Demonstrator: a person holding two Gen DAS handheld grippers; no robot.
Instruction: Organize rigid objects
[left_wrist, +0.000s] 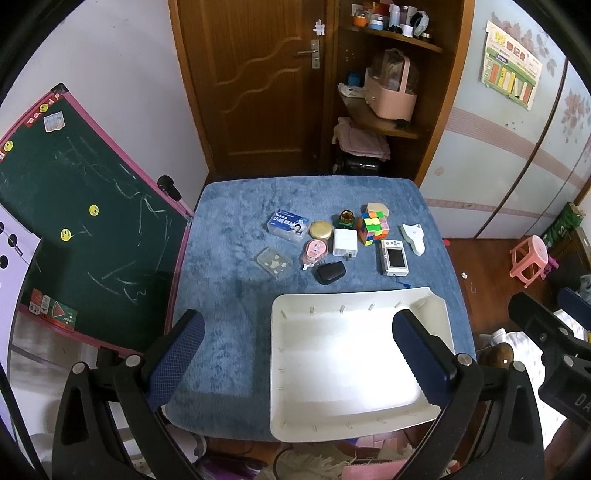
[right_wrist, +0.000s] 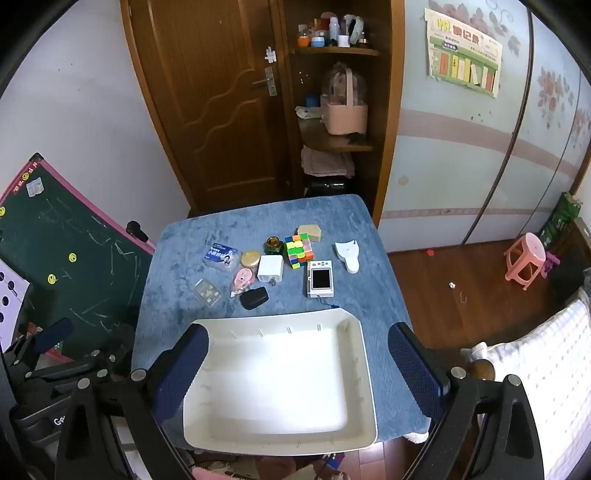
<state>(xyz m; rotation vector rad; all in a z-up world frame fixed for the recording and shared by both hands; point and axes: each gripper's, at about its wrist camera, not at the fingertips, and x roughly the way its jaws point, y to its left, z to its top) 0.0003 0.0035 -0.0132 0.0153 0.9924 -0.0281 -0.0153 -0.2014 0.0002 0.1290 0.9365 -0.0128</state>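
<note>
An empty white tray (left_wrist: 291, 369) (right_wrist: 207, 435) lies at the near edge of a blue-covered table (left_wrist: 229, 288) (right_wrist: 173, 269). Beyond it lies a cluster of small objects: a blue box (left_wrist: 288, 225), a gold tin (left_wrist: 321, 229), a white charger (left_wrist: 345, 242), a Rubik's cube (left_wrist: 375, 227) (right_wrist: 299, 251), a small white camera (left_wrist: 394, 257) (right_wrist: 320, 277), a black case (left_wrist: 330, 272) (right_wrist: 254, 297), a pink round item (left_wrist: 316, 252) and a clear box (left_wrist: 274, 261). My left gripper (left_wrist: 299, 354) and right gripper (right_wrist: 299, 365) are open and empty, above the near table edge.
A green chalkboard (left_wrist: 81, 236) leans left of the table. A wooden door (left_wrist: 255, 81) and shelf (left_wrist: 384, 122) stand behind it. A wardrobe (right_wrist: 480, 155), a pink stool (right_wrist: 524, 260) and wooden floor are to the right. A white cat-shaped piece (left_wrist: 413, 233) lies at the table's right.
</note>
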